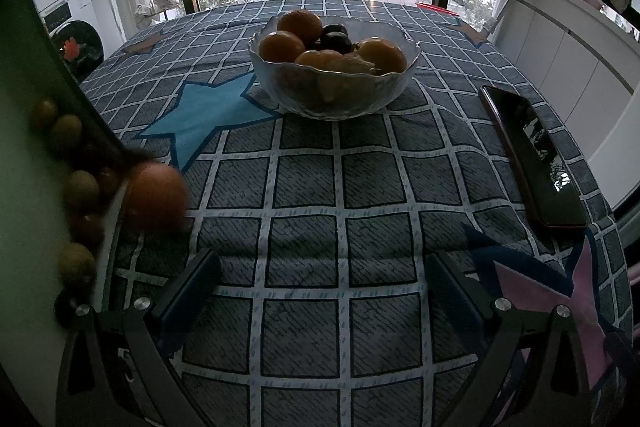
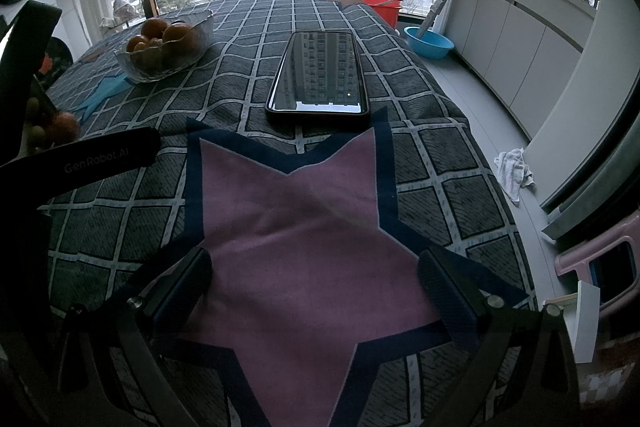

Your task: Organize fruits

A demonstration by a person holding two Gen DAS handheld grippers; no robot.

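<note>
Fruits (image 1: 334,47) fill the glass bowl (image 1: 334,95); both grippers' fingers gape empty, one arm reading "GenRobot.AI".

We see the blurred orange round fruit (image 1: 156,195) at the tablecloth's left edge, partly hidden. The glass bowl's (image 1: 334,95) lower fruits are indistinct.

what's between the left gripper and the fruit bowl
Nothing but bare checked cloth from the left gripper to the bowl, as the left wrist view shows. The phone lies off to the right.
</note>
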